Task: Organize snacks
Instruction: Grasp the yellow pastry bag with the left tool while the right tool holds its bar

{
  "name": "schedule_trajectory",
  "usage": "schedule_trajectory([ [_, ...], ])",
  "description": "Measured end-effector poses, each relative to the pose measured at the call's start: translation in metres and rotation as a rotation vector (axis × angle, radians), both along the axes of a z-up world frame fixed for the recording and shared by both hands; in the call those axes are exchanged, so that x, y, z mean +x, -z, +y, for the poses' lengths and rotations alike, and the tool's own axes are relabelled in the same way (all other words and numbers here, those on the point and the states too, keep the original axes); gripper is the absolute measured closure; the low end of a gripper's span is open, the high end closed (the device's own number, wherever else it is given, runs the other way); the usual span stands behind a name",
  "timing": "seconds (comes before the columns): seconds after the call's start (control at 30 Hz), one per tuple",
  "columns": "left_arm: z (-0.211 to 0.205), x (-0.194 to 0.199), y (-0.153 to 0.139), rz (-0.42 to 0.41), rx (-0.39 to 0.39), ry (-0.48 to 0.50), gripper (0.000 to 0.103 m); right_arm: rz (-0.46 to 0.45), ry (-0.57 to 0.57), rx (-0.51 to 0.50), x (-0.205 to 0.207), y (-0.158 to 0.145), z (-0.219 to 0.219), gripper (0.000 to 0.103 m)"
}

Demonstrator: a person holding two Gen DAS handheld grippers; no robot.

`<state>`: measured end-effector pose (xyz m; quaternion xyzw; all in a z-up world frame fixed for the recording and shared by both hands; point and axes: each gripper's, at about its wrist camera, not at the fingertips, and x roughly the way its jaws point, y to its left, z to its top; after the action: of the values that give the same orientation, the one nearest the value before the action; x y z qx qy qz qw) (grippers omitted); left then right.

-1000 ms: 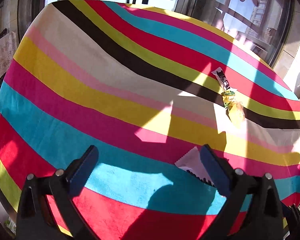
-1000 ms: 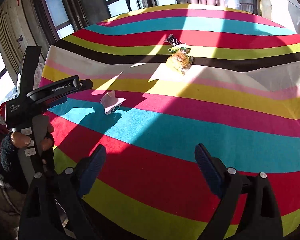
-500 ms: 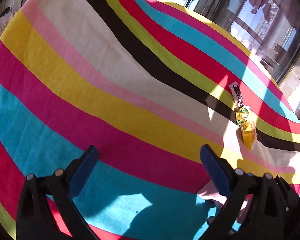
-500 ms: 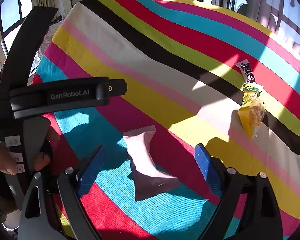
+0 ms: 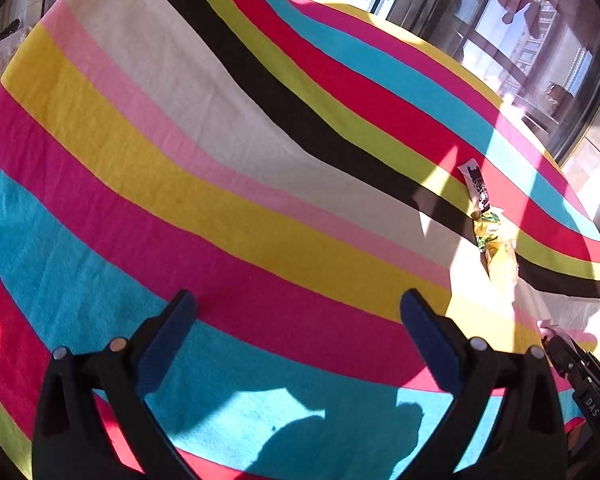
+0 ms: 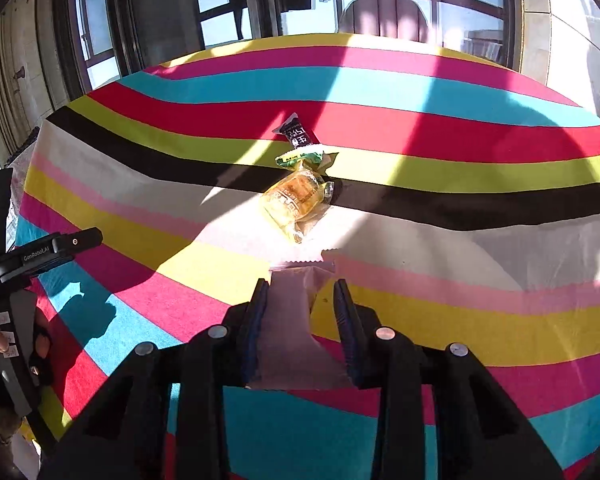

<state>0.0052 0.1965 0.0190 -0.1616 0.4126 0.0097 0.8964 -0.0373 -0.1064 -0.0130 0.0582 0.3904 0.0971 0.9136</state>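
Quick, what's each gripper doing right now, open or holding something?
Left gripper: open, holding nothing.
Right gripper: shut on the pale pink foil snack packet.

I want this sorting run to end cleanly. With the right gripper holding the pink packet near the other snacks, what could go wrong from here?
1. The right gripper pinches the pink packet by its thin, floppy wrapper; it might slip or twist on release.
2. The yellow cake packet and green packet lie just ahead, touching; setting down too far forward could nudge them.
3. The striped cloth is wrinkled, so dragging may bunch it.
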Motion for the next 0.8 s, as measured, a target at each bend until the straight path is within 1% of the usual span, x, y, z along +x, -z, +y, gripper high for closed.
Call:
schedule_trajectory([
  [0.07, -0.010, 0.003, -0.001, 0.043, 0.056, 0.007, 0.001, 0.026, 0.079, 0.018, 0.001, 0.007, -0.027, 0.070],
  [0.1, -0.019, 0.006, -0.001, 0.064, 0.080, 0.028, 0.001, 0.037, 0.100, 0.017, 0.002, 0.012, -0.037, 0.070],
  [0.2, -0.061, 0.013, -0.004, 0.049, 0.086, 0.153, 0.001, 0.054, 0.109, 0.003, -0.005, 0.025, -0.045, 0.069],
  [0.23, -0.079, 0.016, -0.006, 0.042, 0.097, 0.188, 0.001, 0.076, 0.106, 0.013, -0.005, 0.029, -0.046, 0.069],
  [0.3, -0.120, 0.027, -0.010, 0.030, 0.130, 0.268, 0.001, 0.071, 0.115, 0.021, -0.006, 0.028, -0.047, 0.068],
  [0.37, -0.154, 0.042, -0.013, 0.023, 0.152, 0.329, 0.001, 0.086, 0.118, 0.023, -0.005, 0.031, -0.048, 0.067],
  [0.43, -0.180, 0.063, -0.014, 0.024, 0.187, 0.336, 0.001, 0.110, 0.118, 0.030, -0.002, 0.035, -0.049, 0.067],
  [0.53, -0.204, 0.094, -0.006, 0.061, 0.205, 0.324, 0.001, 0.122, 0.118, 0.051, 0.001, 0.038, -0.051, 0.067],
  [0.57, -0.210, 0.101, -0.004, 0.067, 0.218, 0.331, 0.004, 0.122, 0.118, 0.057, 0.000, 0.039, -0.052, 0.067],
  [0.6, -0.216, 0.105, -0.001, 0.067, 0.240, 0.345, 0.009, 0.121, 0.118, 0.068, -0.001, 0.038, -0.053, 0.066],
  [0.63, -0.222, 0.107, 0.003, 0.073, 0.260, 0.379, 0.028, 0.120, 0.118, 0.083, -0.001, 0.039, -0.055, 0.066],
  [0.67, -0.230, 0.105, 0.006, 0.068, 0.302, 0.413, 0.040, 0.121, 0.119, 0.098, -0.001, 0.039, -0.057, 0.066],
  [0.7, -0.235, 0.098, 0.006, 0.037, 0.327, 0.450, 0.049, 0.120, 0.119, 0.114, -0.001, 0.039, -0.059, 0.066],
  [0.73, -0.237, 0.092, 0.006, 0.023, 0.327, 0.475, 0.059, 0.120, 0.118, 0.129, -0.001, 0.040, -0.060, 0.065],
  [0.77, -0.236, 0.086, 0.006, 0.014, 0.341, 0.470, 0.059, 0.119, 0.113, 0.141, -0.001, 0.040, -0.061, 0.063],
  [0.8, -0.232, 0.081, 0.005, 0.004, 0.331, 0.471, 0.059, 0.118, 0.106, 0.151, -0.002, 0.040, -0.062, 0.061],
])
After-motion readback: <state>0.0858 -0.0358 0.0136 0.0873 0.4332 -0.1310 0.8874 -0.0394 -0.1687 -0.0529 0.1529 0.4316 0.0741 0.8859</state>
